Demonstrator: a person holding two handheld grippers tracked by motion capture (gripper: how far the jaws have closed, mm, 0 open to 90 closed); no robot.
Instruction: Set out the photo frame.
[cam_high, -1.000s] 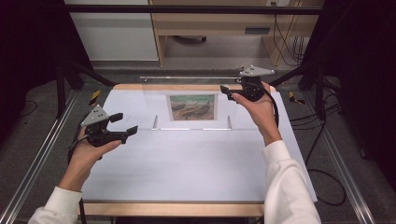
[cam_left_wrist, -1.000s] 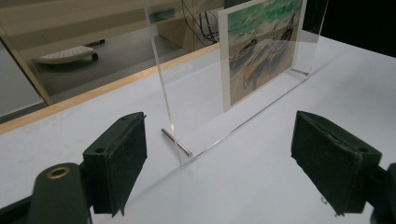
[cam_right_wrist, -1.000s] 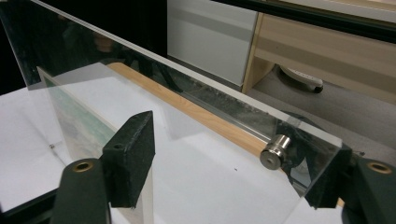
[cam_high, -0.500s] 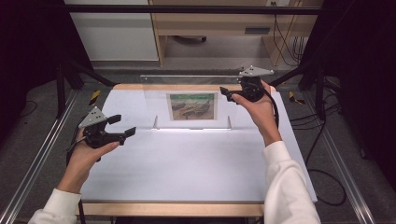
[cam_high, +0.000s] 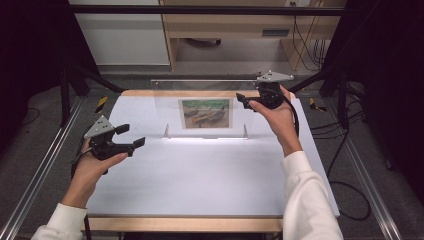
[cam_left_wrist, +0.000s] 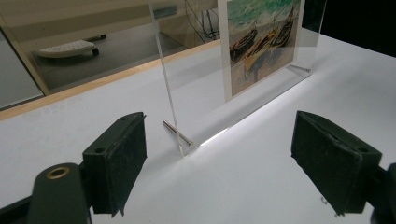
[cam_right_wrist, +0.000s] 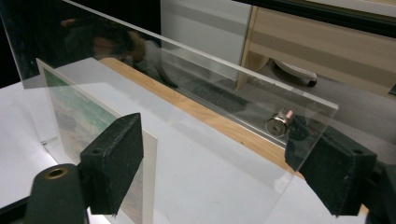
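- left claw (cam_high: 131, 136) gapes wide at the worktop's (cam_high: 200, 175) 9 o'clock side.
- right claw (cam_high: 245, 101), jaws wide, straddles the clear acrylic picture frame's (cam_high: 206, 107) 3 o'clock edge.

The top of the clear picture frame (cam_left_wrist: 196, 70) is cut off by the upper edge in the left gripper view, and so is the top of the boat picture (cam_left_wrist: 261, 42) inside it. In the right gripper view, the left end of the frame runs off the side, and the picture's lower part sits behind the near jaw. From the high view, the boats are too small to make out. The person's sleeves (cam_high: 310, 200) are cut off at the bottom edge.
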